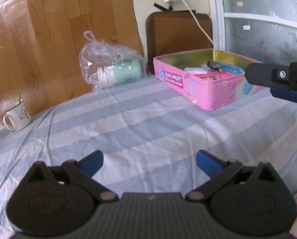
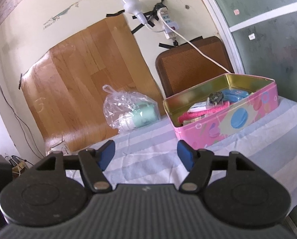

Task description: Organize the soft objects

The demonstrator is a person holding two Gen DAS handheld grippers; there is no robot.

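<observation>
A pink biscuit tin [image 1: 190,85] [image 2: 224,128] stands open at the back right of the striped cloth. Inside lie a pink fluffy item [image 2: 203,111] [image 1: 218,76], a blue case [image 2: 235,95] [image 1: 233,67], a white packet [image 2: 198,106] and a small dark object [image 2: 215,96]. My left gripper [image 1: 149,164] hovers open over bare cloth, well short of the tin, with nothing between its blue pads. My right gripper [image 2: 146,155] is open too and holds nothing, with the tin ahead on its right. Seen from the left wrist, the right gripper's fingers [image 1: 268,75] sit at the tin's right end.
A clear plastic bag [image 1: 108,63] [image 2: 126,107] with a mint-green container lies at the back, left of the tin. A white mug [image 1: 18,115] [image 2: 59,147] stands at the far left by the wood-pattern board [image 1: 58,39]. A brown cushion [image 1: 178,33] leans behind the tin. A white cable [image 2: 190,41] hangs down from a wall power strip.
</observation>
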